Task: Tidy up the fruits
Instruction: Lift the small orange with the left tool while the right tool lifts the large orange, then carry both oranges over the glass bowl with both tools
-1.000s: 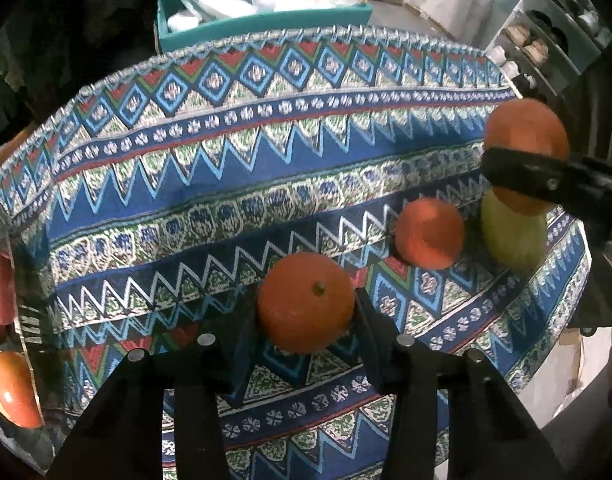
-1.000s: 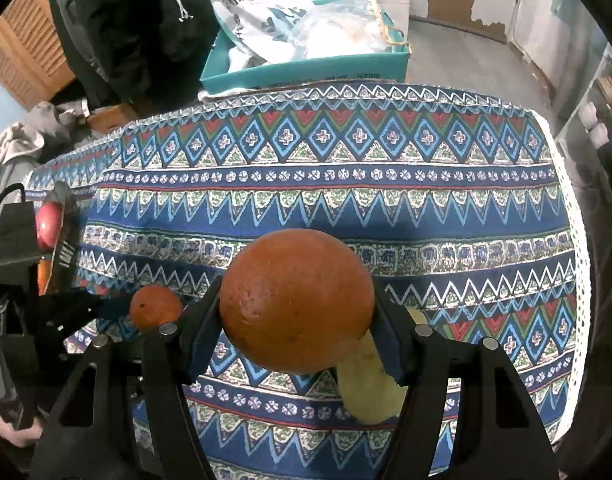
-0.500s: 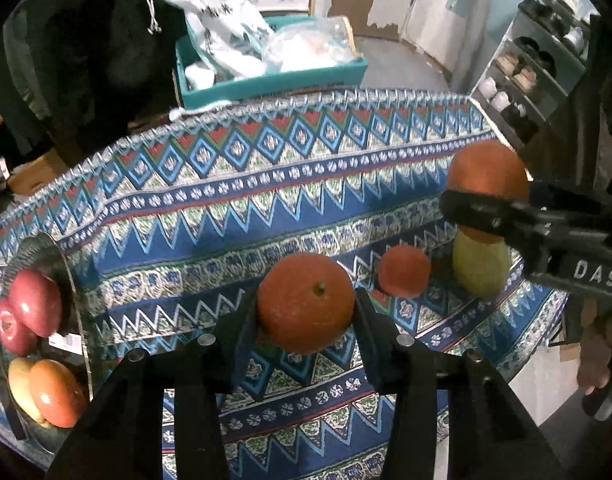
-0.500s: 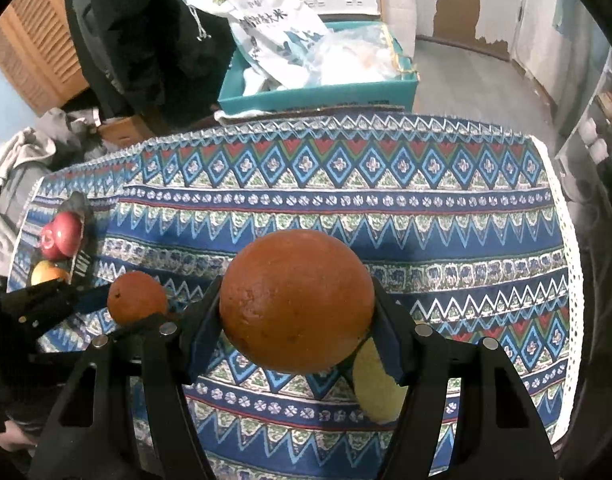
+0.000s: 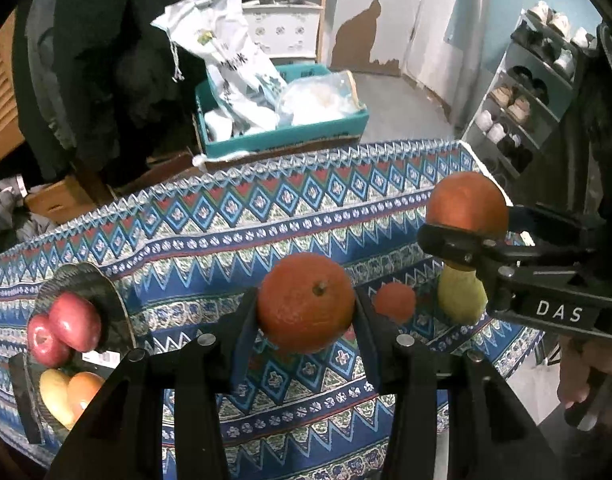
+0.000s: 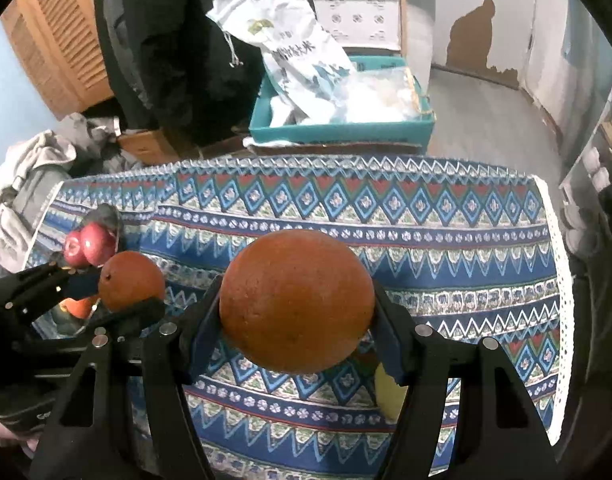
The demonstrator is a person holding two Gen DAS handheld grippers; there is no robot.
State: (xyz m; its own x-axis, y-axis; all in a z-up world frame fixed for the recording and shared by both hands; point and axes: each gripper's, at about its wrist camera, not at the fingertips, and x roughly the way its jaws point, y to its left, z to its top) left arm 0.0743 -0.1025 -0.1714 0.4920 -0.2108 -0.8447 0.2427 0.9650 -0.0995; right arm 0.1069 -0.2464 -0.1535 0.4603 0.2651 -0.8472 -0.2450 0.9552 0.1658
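My left gripper (image 5: 306, 312) is shut on a small orange (image 5: 306, 302) and holds it above the patterned tablecloth (image 5: 226, 240). Off to the right, my right gripper (image 6: 297, 312) is shut on a bigger orange (image 6: 297, 300), which also shows in the left wrist view (image 5: 467, 204). Below it on the cloth lie a small tangerine (image 5: 394, 302) and a yellow-green fruit (image 5: 461, 296). A dark dish (image 5: 86, 276) at the table's left end holds two red apples (image 5: 66, 328), a yellow fruit and an orange one (image 5: 84, 390).
Behind the table stands a teal box (image 6: 341, 128) with white bags in it. A shoe rack (image 5: 521, 92) is at the right, with dark clothing and a cardboard box (image 5: 58, 198) at the back left. The cloth's white edge (image 6: 559, 280) marks the table's right side.
Both grippers have risen with their oranges, and the table now looks farther below. The dish with apples has come fully into the left wrist view. The tangerine and yellow-green fruit stay on the cloth.
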